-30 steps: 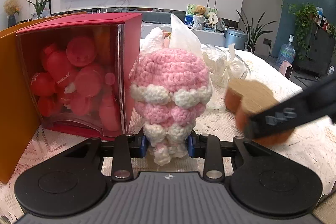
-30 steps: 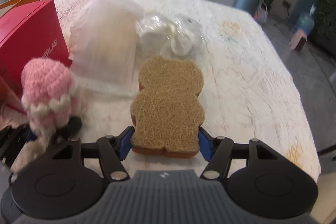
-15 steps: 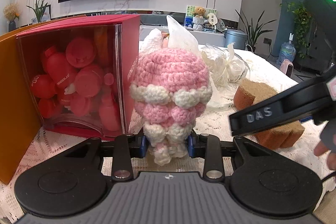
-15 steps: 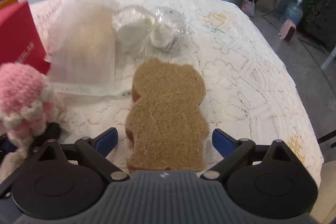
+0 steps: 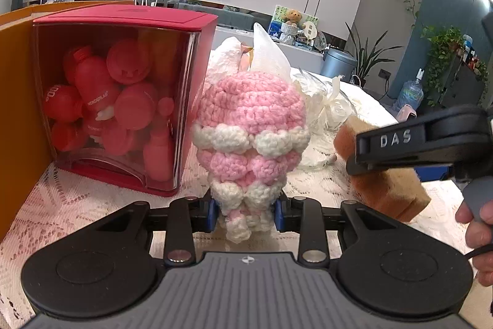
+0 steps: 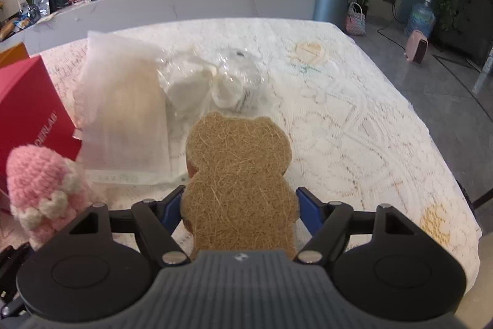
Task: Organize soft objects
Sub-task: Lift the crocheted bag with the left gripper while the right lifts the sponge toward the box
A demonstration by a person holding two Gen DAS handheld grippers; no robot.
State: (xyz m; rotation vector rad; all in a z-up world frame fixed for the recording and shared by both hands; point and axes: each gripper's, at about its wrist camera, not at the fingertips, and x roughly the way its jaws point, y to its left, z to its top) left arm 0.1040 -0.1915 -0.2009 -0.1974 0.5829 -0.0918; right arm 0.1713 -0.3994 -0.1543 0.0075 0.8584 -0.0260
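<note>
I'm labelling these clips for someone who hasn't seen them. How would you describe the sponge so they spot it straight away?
Start at the table with the white lace cloth. At its near edge, right of the red box and the pink crochet toy, the sponge sits between the fingers of the right hand-held gripper. It is the only tan, coarse-fibred, bear-shaped piece; the bags behind it are white or clear.
</note>
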